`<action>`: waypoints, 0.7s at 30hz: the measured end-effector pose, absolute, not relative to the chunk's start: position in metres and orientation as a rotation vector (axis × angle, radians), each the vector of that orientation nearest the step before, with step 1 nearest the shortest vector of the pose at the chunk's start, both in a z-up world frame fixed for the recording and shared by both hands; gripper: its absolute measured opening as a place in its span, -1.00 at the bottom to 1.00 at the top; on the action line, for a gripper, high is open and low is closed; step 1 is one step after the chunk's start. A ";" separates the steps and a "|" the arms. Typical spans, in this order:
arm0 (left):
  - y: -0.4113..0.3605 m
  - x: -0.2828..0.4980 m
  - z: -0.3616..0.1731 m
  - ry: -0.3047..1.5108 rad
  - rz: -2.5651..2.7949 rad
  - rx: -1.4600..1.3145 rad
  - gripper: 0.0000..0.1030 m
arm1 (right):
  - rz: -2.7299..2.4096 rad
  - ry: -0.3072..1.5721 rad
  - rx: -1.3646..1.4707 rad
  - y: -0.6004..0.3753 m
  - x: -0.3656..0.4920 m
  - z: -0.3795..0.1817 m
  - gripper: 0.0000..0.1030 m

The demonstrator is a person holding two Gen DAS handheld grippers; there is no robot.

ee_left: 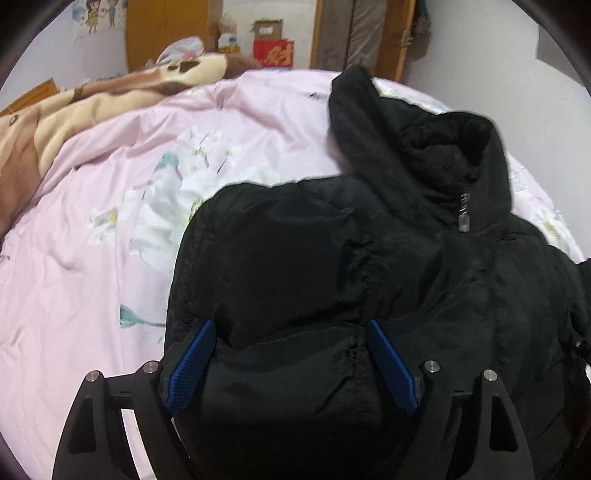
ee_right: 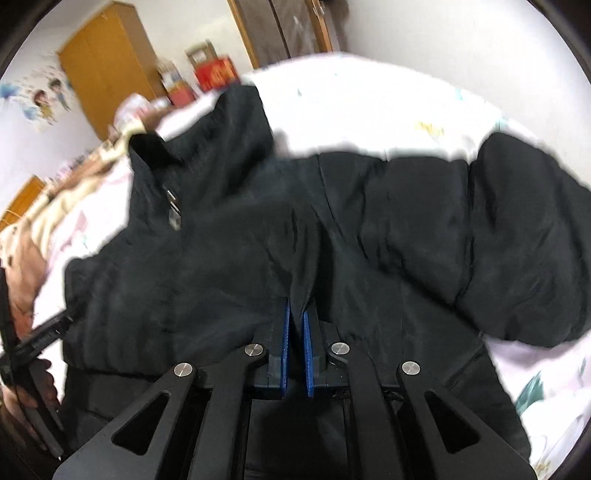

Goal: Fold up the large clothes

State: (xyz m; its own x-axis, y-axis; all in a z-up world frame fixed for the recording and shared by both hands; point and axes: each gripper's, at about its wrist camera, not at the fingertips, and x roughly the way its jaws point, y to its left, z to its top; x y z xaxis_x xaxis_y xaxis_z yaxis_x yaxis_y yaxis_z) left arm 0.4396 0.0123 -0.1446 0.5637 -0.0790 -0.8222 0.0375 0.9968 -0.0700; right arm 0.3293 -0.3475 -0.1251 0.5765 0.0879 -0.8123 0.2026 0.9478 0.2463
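A black padded jacket (ee_left: 369, 258) lies front up on the bed, its collar (ee_left: 443, 147) standing and the zipper pull (ee_left: 463, 218) near the top. My left gripper (ee_left: 291, 325) is open wide, its blue pads (ee_left: 195, 362) either side of a puffy panel at the jacket's left edge. In the right wrist view my right gripper (ee_right: 297, 310) is shut on a pinched ridge of the jacket (ee_right: 258, 240) near its middle. One sleeve (ee_right: 517, 240) stretches out to the right. The left gripper's black frame (ee_right: 40, 339) and a hand show at that view's left edge.
A pink floral duvet (ee_left: 92, 258) covers the bed around the jacket. A brown and beige blanket (ee_left: 55, 122) is bunched at the far left. Beyond the bed stand a wooden wardrobe (ee_left: 166, 33), a red box (ee_left: 273, 51) and a door (ee_left: 362, 37).
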 end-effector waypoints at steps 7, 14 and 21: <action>0.009 0.444 -0.148 1.001 -0.034 -0.009 0.75 | -0.094 0.961 0.325 -0.355 0.322 -0.122 -0.80; 0.007 0.419 -0.110 0.985 -0.087 -0.153 0.72 | -0.165 0.815 0.423 -0.411 0.260 -0.079 -0.53; -0.032 0.371 -0.066 0.902 -0.207 -0.200 0.72 | -0.451 0.725 0.546 -0.526 0.178 -0.068 0.06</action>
State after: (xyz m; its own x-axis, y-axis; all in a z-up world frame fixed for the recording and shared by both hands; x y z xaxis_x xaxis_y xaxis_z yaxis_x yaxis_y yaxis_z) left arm 0.3708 -0.0318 -0.0658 0.6030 -0.2613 -0.7537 0.0937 0.9615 -0.2584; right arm 0.1778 -0.5262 -0.0684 0.6653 -0.1960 -0.7204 0.5596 0.7697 0.3074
